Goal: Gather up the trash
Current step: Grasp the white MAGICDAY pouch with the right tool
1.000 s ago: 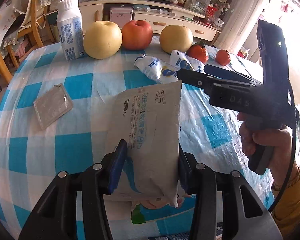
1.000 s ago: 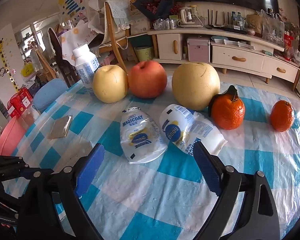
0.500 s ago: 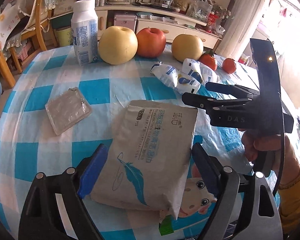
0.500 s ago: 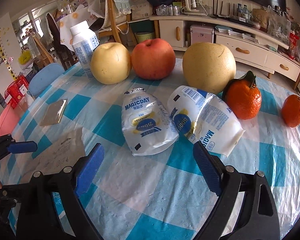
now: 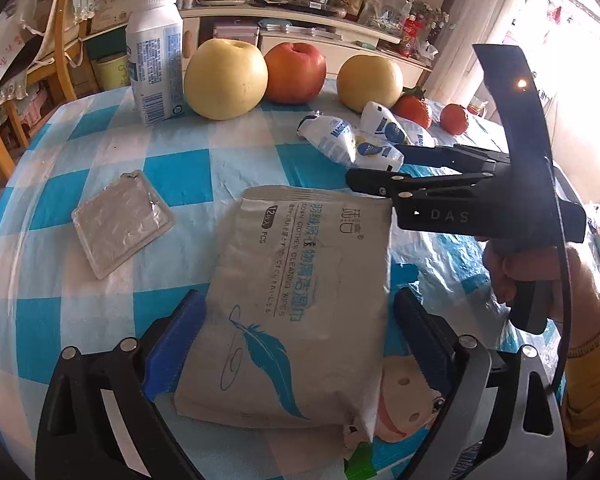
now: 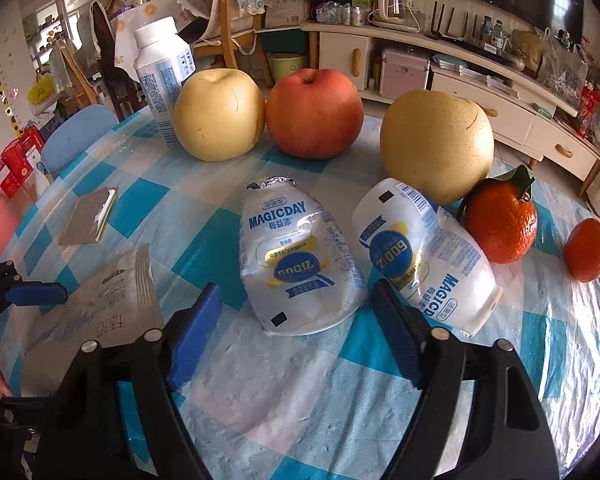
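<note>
Two crushed yogurt bottles lay on the checked tablecloth (image 6: 380, 432) before you, both printed "MAGICDAY": the left bottle (image 6: 300, 256) between your right gripper (image 6: 298, 340)'s spread blue pads, the right bottle (image 6: 424, 256) just beyond its right pad. Your left gripper (image 5: 296, 350) was wide too, its pads flanking but not pinching one grey wipes pack (image 5: 300, 296) reading "DOWN CLOTHES CLEANING WIPES" and "12 PCS". One clear plastic tray (image 5: 122, 222) sat left of that pack. Along the far side you had one upright white bottle (image 6: 165, 76), two yellow pears (image 6: 219, 114) (image 6: 437, 144), one red apple (image 6: 314, 114) between them, and two tangerines (image 6: 502, 222) (image 6: 588, 250) at the right.
</note>
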Motion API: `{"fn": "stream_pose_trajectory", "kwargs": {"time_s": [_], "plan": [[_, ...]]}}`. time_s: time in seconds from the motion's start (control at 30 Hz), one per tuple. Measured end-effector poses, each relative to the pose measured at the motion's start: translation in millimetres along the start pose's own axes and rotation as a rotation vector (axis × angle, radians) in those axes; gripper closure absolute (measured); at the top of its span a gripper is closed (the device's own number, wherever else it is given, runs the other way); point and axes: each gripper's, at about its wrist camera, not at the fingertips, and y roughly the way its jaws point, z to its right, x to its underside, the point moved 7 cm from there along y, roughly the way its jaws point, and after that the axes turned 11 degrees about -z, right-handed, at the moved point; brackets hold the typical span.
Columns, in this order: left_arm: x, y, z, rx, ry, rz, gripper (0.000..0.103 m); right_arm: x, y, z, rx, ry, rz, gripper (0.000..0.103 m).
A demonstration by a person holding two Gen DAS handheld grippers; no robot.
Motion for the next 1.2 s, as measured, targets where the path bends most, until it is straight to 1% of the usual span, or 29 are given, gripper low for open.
{"fn": "stream_pose_trajectory", "kwargs": {"time_s": [0.03,0.07,0.13,0.3,0.37,0.4,0.47,0.67,0.87,0.93,0.97,1.0,1.07,1.1,1.13,1.17,1.2], "plan": [[0,3,-2,-0.009,-0.004,-0.010,0.008,-1,0,-1,0.012,-0.002,0.002,0.039],[0,3,-3,0.000,-0.005,0.000,0.007,-1,0,-2,0.021,-0.008,0.002,0.041],[-1,4,-2,-0.007,-0.003,0.001,0.007,0,0,-6,0.015,-0.030,0.004,0.042],[2,1,-1,-0.016,-0.010,0.017,0.008,1,-8,-10,0.041,-0.056,0.038,0.042],[3,0,-1,-0.006,-0.007,0.026,0.018,3,-11,-8,0.043,-0.048,0.052,0.042],[3,-1,-1,-0.002,-0.008,0.027,0.020,3,-12,-6,0.043,-0.041,0.058,0.042],[4,-3,-1,0.008,-0.011,0.034,0.026,6,-16,-4,0.042,-0.026,0.068,0.042],[7,-7,-2,0.004,-0.021,0.053,0.032,21,-32,0,0.030,0.015,0.103,0.043],[13,-16,-9,0.012,-0.052,0.078,0.038,41,-44,1,0.022,0.053,0.111,0.043],[16,-22,-11,0.016,-0.065,0.087,0.038,46,-47,0,0.023,0.061,0.114,0.043],[18,-24,-13,0.015,-0.068,0.092,0.041,48,-49,-1,0.024,0.065,0.116,0.043],[19,-26,-14,0.010,-0.071,0.096,0.042,50,-51,-3,0.023,0.068,0.118,0.043],[22,-33,-16,0.008,-0.076,0.113,0.048,55,-55,-6,0.021,0.074,0.122,0.043],[23,-37,-15,0.014,-0.075,0.124,0.053,57,-58,-8,0.022,0.077,0.125,0.043],[22,-40,-15,0.016,-0.072,0.133,0.073,60,-61,-9,0.021,0.080,0.128,0.043],[23,-44,-17,0.004,-0.081,0.139,0.073,63,-64,-10,0.019,0.085,0.130,0.043],[25,-46,-19,0.013,-0.096,0.138,0.073,66,-67,-11,0.018,0.090,0.133,0.043]]}}
